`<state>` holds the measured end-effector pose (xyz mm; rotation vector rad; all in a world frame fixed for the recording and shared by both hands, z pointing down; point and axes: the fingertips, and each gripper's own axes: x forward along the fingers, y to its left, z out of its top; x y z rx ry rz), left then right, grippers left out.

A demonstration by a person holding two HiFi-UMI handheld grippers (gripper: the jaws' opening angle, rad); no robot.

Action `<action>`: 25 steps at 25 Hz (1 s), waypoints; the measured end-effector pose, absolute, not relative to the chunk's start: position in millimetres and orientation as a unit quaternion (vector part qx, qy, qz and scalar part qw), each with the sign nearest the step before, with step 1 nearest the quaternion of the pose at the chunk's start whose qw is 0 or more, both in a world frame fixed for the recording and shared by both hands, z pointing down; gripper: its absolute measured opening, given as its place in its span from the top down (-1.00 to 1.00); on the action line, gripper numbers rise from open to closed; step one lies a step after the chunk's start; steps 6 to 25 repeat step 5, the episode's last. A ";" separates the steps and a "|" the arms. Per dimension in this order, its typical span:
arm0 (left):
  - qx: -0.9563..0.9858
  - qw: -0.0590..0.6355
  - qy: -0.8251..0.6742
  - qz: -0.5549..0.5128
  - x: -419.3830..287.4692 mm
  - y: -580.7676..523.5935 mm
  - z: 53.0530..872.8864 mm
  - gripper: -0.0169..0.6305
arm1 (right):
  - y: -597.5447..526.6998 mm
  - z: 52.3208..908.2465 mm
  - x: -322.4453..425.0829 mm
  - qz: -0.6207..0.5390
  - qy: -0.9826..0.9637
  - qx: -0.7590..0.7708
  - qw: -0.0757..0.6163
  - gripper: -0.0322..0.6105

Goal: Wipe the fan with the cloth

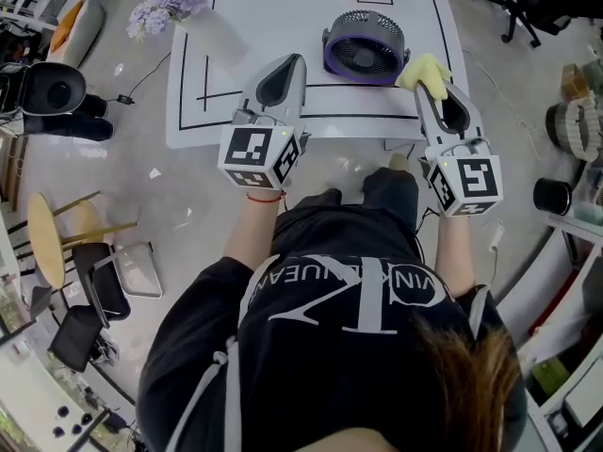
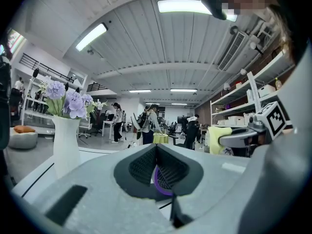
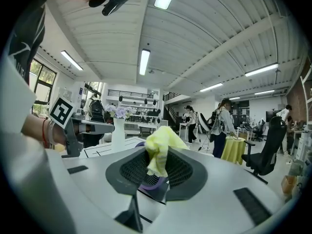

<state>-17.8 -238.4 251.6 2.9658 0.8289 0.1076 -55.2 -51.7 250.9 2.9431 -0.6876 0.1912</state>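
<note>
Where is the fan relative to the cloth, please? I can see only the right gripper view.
Observer: In the head view the fan lies grille-up on the table, and the cloth is just beside its right rim. I cannot tell whether they touch.
Operator: Thank you. Is the left gripper holding anything?
Observer: No. In its own view the left gripper is shut and empty, and it points at the fan.
</note>
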 end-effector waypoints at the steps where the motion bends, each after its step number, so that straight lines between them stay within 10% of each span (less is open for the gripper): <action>1: 0.962 0.033 0.268 0.035 -17.8 -239.0 251.5 0.91 | -52.1 250.8 -56.0 0.063 -0.227 0.970 0.058 0.62; 25: 0.962 0.037 0.269 0.036 -18.1 -239.7 252.0 0.91 | -50.9 250.8 -57.3 0.061 -0.225 0.971 0.057 0.62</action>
